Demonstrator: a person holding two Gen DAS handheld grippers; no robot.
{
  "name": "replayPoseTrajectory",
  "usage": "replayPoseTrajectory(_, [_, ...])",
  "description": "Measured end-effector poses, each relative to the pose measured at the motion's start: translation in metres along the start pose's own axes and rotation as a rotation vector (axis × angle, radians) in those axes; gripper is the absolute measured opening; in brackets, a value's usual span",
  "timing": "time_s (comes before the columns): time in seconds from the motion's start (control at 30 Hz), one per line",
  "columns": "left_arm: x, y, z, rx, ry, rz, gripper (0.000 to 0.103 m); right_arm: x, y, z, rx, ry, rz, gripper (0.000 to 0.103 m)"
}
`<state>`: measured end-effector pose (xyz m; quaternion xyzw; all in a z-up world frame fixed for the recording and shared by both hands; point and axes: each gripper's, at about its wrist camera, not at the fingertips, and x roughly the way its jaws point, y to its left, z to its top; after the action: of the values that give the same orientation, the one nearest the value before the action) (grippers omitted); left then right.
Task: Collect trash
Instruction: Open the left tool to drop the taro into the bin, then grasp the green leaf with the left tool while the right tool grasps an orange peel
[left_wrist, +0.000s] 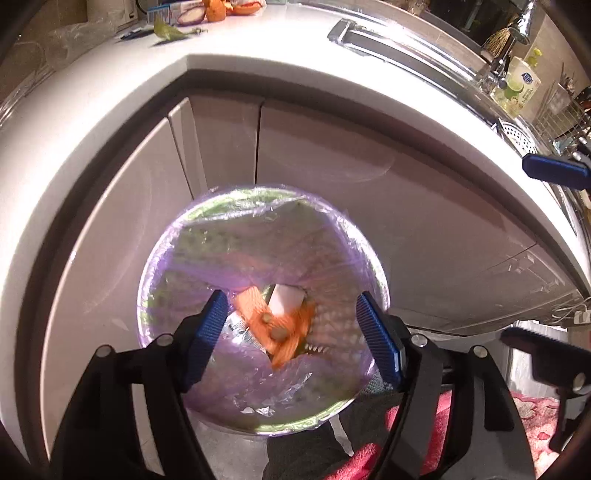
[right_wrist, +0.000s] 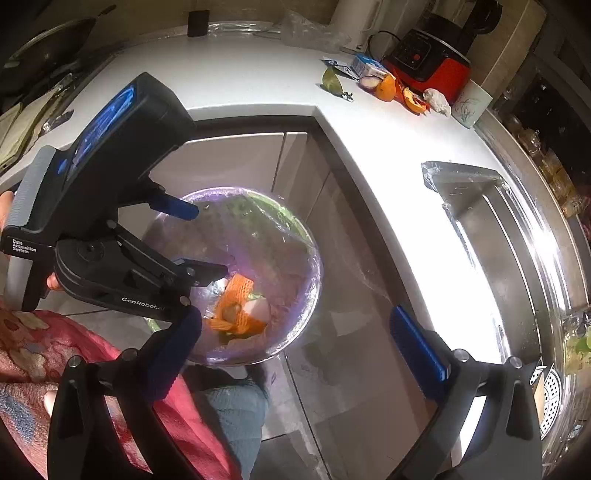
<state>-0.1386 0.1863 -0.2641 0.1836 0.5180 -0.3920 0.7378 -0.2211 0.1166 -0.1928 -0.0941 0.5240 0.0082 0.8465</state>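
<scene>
- Left tool (left_wrist: 291, 328) spread, nothing pinched, hovering over bin (left_wrist: 369, 266) mouth.
- Orange foam net (left_wrist: 273, 325) lies inside the purple-lined bin with white scrap (left_wrist: 286, 297).
- Right tool (right_wrist: 306, 350) spread, empty, beside bin.
- Orange peel (right_wrist: 410, 98), leaf (right_wrist: 330, 82) on table (right_wrist: 258, 74).

The orange net (left_wrist: 286, 332) in the bin (left_wrist: 177, 236) is smeared by motion in the left wrist view, so its mesh and whatever lies under it cannot be read. The left gripper (right_wrist: 199, 236) hides the bin's near-left rim in the right wrist view. The box (right_wrist: 364, 64) on the far counter is too small to read.
</scene>
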Motion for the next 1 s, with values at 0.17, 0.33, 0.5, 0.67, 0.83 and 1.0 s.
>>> replayPoseTrajectory(0.17, [-0.035, 0.007, 0.026, -0.02, -0.093, 0.014, 0.079, -0.006, -0.004, 0.012, -0.011, -0.025, -0.006, 0.101])
replayPoseTrajectory(0.33, [-0.083, 0.015, 0.071, -0.045, -0.255, 0.061, 0.092, -0.017, -0.016, 0.03, -0.018, -0.078, -0.009, 0.101])
replayPoseTrajectory(0.5, [-0.099, 0.037, 0.124, -0.104, -0.353, 0.146, 0.096, -0.023, -0.038, 0.048, -0.002, -0.125, 0.007, 0.101])
replayPoseTrajectory(0.67, [-0.078, 0.063, 0.172, -0.164, -0.338, 0.211, 0.096, -0.019, -0.062, 0.062, 0.007, -0.146, 0.024, 0.101])
replayPoseTrajectory(0.83, [-0.037, 0.08, 0.207, -0.187, -0.28, 0.214, 0.096, -0.008, -0.086, 0.071, -0.005, -0.142, 0.041, 0.101])
replayPoseTrajectory(1.0, [-0.008, 0.09, 0.224, -0.223, -0.237, 0.204, 0.091, 0.007, -0.117, 0.073, 0.01, -0.126, 0.072, 0.101])
